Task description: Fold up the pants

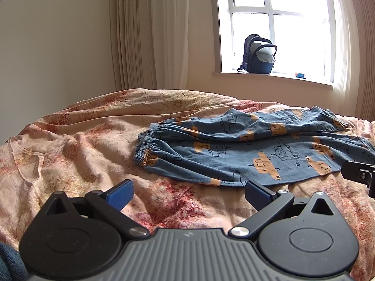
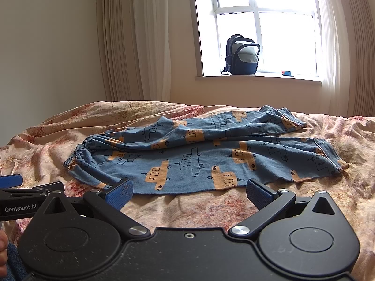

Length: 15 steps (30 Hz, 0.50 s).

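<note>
**Pants spread on the bed, both grippers spread and empty**

Pants point(image 2: 199, 154) of blue cloth, printed with orange and outlined vehicles, lie flat across the rumpled floral bedspread point(image 1: 82, 145). We see them lengthwise: the gathered elastic waistband point(image 2: 77, 154) points toward the left side of the bed, and the two leg cuffs point(image 2: 328, 154) reach toward the right side. The farther leg lies a little bunched and overlaps the nearer one along the middle.

Our left gripper point(image 1: 187, 194) hovers above the bedspread at the bed's near edge, its blue-padded fingers point(image 1: 120, 195) wide apart with nothing between them. The near hem of the pants lies just beyond its right finger, apart from it.

Our right gripper point(image 2: 188, 193) is likewise spread and holds nothing. Its left pad point(image 2: 119, 193) sits at the near hem of the pants; we cannot tell whether it touches the cloth. In the right wrist view the left gripper shows at the left edge, just beside the right one.

Beyond the bed's far edge stands a wall with a window point(image 2: 255, 25), pale curtains point(image 2: 131, 39) on either side. A dark blue backpack point(image 2: 242, 56), its top flap open, stands on the windowsill point(image 2: 257, 79), with a small blue object point(image 2: 287, 73) well to its right.
</note>
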Each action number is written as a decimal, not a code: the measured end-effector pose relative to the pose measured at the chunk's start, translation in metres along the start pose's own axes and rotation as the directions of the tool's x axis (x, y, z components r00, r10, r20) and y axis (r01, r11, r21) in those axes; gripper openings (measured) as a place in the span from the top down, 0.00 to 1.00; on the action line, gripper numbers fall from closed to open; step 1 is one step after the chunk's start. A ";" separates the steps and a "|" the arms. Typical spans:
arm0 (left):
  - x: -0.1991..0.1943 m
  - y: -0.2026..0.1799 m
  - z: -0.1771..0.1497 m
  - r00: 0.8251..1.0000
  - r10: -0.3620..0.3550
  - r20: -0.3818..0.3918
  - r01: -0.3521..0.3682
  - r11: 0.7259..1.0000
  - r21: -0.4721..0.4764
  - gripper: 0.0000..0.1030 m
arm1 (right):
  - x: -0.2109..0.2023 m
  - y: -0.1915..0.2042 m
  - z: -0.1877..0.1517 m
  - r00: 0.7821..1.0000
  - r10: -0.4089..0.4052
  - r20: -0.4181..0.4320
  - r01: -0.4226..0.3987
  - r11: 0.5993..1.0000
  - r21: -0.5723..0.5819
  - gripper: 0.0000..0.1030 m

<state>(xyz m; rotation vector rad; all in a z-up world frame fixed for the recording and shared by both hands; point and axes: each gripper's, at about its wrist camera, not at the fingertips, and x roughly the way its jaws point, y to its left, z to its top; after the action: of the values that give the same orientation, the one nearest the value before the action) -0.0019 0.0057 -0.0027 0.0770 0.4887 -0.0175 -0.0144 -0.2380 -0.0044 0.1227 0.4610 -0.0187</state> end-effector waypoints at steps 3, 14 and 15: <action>-0.001 -0.001 0.001 1.000 -0.003 -0.001 0.003 1.000 0.001 0.00 | 0.000 0.000 0.000 1.000 0.000 0.000 0.000 1.000 0.000 0.00; 0.003 -0.005 0.000 1.000 0.001 -0.022 -0.001 1.000 0.003 0.00 | 0.003 0.000 -0.002 1.000 -0.004 -0.005 0.004 1.000 0.000 0.00; 0.003 -0.005 0.000 1.000 0.000 -0.028 0.000 1.000 0.002 0.00 | 0.003 -0.001 -0.002 1.000 -0.005 -0.005 0.005 1.000 0.001 0.00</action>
<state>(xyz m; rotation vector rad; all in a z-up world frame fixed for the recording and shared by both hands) 0.0009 0.0010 -0.0047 0.0793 0.5164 -0.0167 -0.0124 -0.2384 -0.0081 0.1230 0.4663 -0.0234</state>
